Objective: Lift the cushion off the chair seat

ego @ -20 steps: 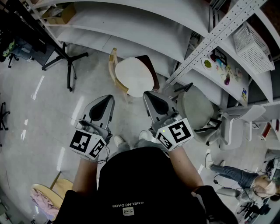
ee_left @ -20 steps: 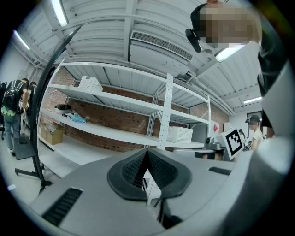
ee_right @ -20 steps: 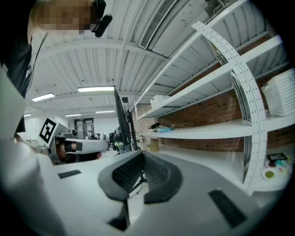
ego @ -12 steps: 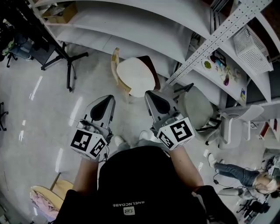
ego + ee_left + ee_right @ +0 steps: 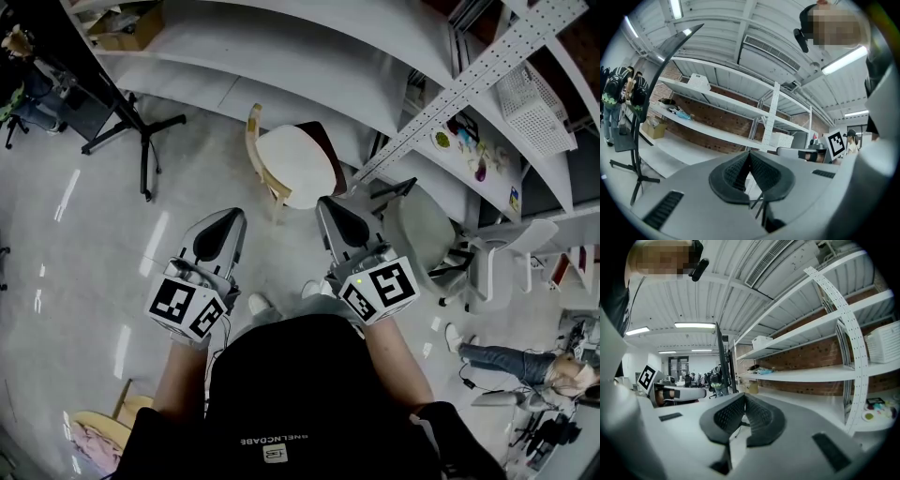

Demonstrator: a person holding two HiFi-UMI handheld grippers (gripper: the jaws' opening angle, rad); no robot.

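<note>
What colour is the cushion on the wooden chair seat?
The cushion is plain off-white, with no pattern visible. The head view shows it best.

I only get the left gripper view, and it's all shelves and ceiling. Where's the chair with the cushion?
Observer: On the floor ahead of you, by the shelf. It's a wooden chair with a pale cushion on its seat.
Operator: Is my other gripper holding the cushion?
Observer: No. The right gripper is shut and empty, short of the chair.
Operator: Is anything next to the chair?
Observer: A grey office chair stands to its right.
</note>
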